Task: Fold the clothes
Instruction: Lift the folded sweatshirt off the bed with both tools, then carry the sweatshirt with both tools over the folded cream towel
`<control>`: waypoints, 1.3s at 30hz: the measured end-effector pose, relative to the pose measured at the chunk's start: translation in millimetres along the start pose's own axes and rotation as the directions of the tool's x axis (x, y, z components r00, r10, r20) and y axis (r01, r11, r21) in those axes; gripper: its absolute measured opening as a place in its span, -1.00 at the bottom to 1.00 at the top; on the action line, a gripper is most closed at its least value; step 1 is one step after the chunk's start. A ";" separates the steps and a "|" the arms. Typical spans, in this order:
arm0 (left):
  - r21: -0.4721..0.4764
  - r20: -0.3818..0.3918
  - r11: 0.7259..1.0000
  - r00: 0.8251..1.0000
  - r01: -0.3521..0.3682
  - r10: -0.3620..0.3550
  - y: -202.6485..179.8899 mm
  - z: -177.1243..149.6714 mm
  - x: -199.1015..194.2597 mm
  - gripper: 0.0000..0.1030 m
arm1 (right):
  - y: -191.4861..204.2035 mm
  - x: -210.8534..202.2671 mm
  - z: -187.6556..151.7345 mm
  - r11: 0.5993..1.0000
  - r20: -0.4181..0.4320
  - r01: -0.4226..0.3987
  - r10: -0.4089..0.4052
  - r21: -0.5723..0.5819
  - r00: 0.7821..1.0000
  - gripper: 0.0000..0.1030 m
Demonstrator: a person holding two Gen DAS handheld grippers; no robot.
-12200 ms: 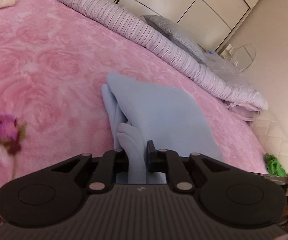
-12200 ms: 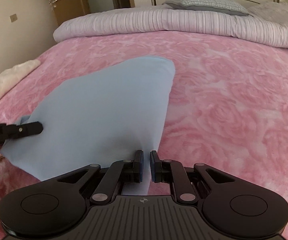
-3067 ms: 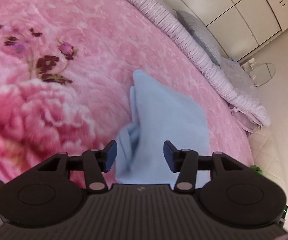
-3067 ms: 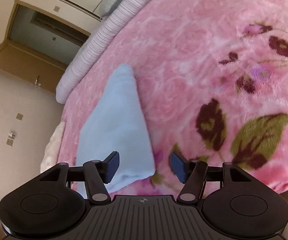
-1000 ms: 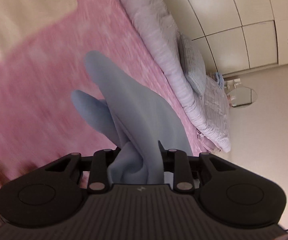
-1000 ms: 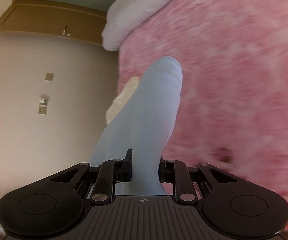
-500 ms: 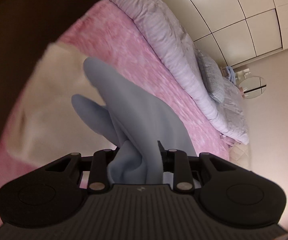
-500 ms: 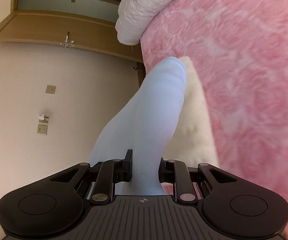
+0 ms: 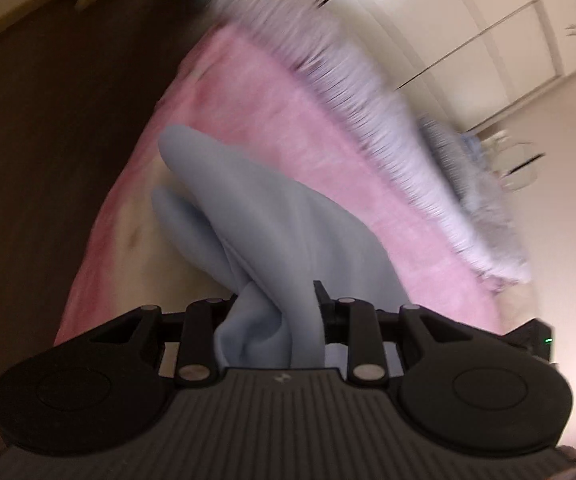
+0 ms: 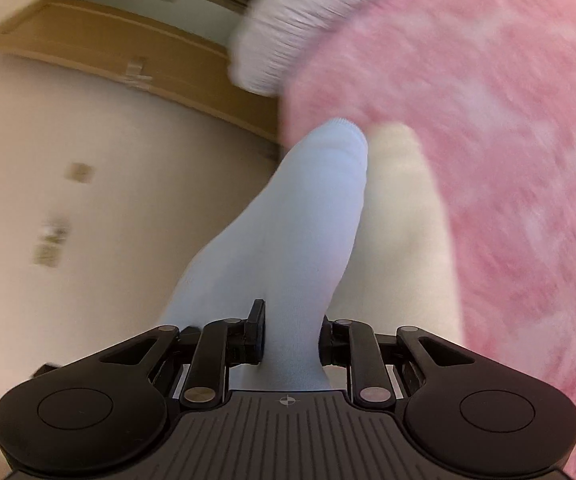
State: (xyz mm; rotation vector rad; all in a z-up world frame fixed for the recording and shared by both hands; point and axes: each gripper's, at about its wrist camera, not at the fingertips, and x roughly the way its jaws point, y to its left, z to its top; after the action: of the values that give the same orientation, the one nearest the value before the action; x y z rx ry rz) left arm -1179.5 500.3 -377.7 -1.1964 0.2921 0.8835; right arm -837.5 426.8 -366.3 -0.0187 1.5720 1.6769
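While both pairs of black tongs were clamped on cloth, the left gripper point(image 9: 277, 312) pinched a bunched wad of the soft, pale-blue folded garment point(image 9: 271, 216) at the lower middle of its frame, and the right gripper point(image 10: 292, 334) squeezed a thick folded edge of it. The garment hung in the air, stretching up toward mid-frame, above a flat cream-coloured folded cloth point(image 10: 400, 240) on the fluffy pink blanket point(image 10: 508, 160), near the bed's edge. To set it down well, I judged both ends should drop level, so the layers stayed stacked. No containers showed; the surroundings were smeared with blur.
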 end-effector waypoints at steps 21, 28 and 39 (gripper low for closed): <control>-0.115 -0.019 0.986 0.992 -0.124 0.123 -7.5 -30.5 -69.1 -0.39 | 16.3 -52.6 -24.7 0.972 -0.005 0.230 -0.230 -0.040 0.973 -0.25; -0.115 -0.036 0.966 0.972 -0.233 0.230 -3.1 -49.8 -59.5 -0.44 | 32.0 -48.3 -61.2 0.907 -0.060 0.339 -0.364 -0.249 0.929 -0.67; 0.141 0.035 0.917 0.928 -0.372 0.371 -60.6 -30.9 -106.2 -0.58 | 103.4 -49.0 -67.1 0.729 0.117 0.484 -0.494 -0.484 0.861 -0.66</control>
State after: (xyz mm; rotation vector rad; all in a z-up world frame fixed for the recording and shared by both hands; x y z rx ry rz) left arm -1196.4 420.6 -281.4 -1.0157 0.5827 1.1755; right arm -895.8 356.1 -270.4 -0.6707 0.9734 1.5925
